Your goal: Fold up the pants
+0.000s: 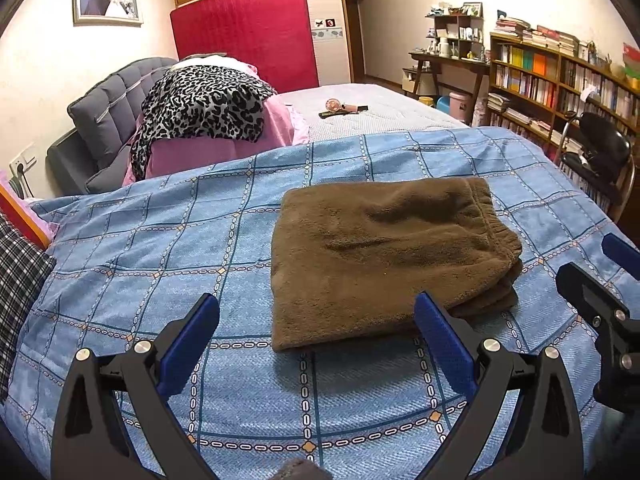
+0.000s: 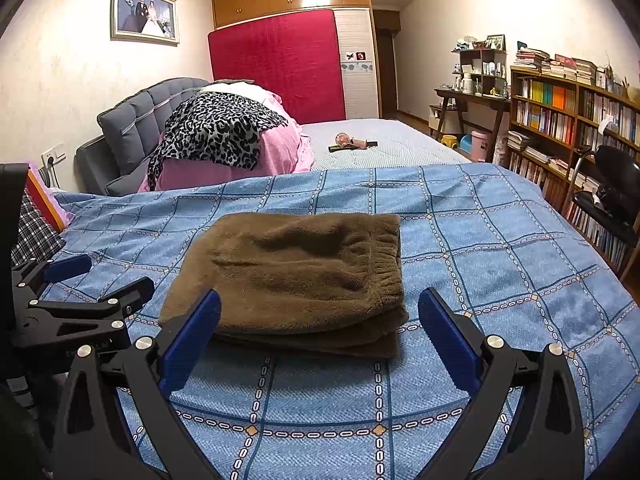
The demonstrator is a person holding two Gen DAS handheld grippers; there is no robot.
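Brown fleece pants [image 1: 384, 252] lie folded into a thick rectangle on the blue checked bedspread [image 1: 160, 248], elastic waistband at the right. My left gripper [image 1: 316, 324] hovers open just in front of the fold's near edge, nothing between its blue pads. In the right wrist view the same pants [image 2: 296, 272] sit straight ahead, and my right gripper [image 2: 320, 320] stands open around their near edge without holding them. The right gripper [image 1: 600, 268] also shows at the right edge of the left wrist view, and the left gripper [image 2: 100, 280] shows at the left of the right wrist view.
A leopard-print cloth [image 1: 204, 108] drapes over pink bedding by the grey headboard [image 1: 108, 108]. Small items [image 1: 344, 107] lie on the far mattress. A bookshelf [image 1: 560, 80] and a black chair [image 1: 600, 152] stand at the right. A plaid cloth [image 1: 20, 280] lies at the left.
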